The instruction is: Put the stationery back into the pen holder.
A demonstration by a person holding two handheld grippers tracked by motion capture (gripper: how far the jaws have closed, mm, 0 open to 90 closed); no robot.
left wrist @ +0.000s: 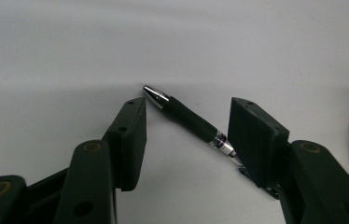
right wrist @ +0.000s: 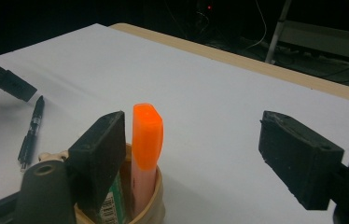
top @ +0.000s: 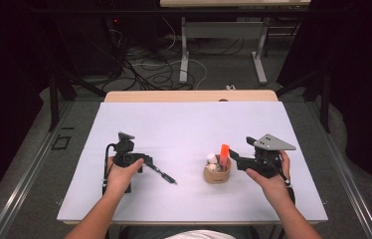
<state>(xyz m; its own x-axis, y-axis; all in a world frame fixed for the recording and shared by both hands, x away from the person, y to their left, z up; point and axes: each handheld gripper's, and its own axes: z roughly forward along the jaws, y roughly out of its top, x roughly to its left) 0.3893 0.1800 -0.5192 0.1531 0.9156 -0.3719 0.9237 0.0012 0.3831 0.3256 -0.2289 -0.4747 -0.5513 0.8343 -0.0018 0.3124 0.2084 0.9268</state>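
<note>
Left tongs (left wrist: 189,133) stand half open around the black pen (left wrist: 189,121), not pinching; light, stiff, slippery, best taken at its rubber grip.

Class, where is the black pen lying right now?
In the high view the black pen lies on the white table, left of the brown cup, beside the left tool.

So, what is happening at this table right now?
A person holds a two-jaw gripper in each hand over a white table. The left gripper has its jaws around a black pen with a silver tip that lies on the table; the pads do not yet press on it. The right gripper stands open beside a small round tan cup that holds an orange-capped highlighter, with one jaw at the cup's rim.
</note>
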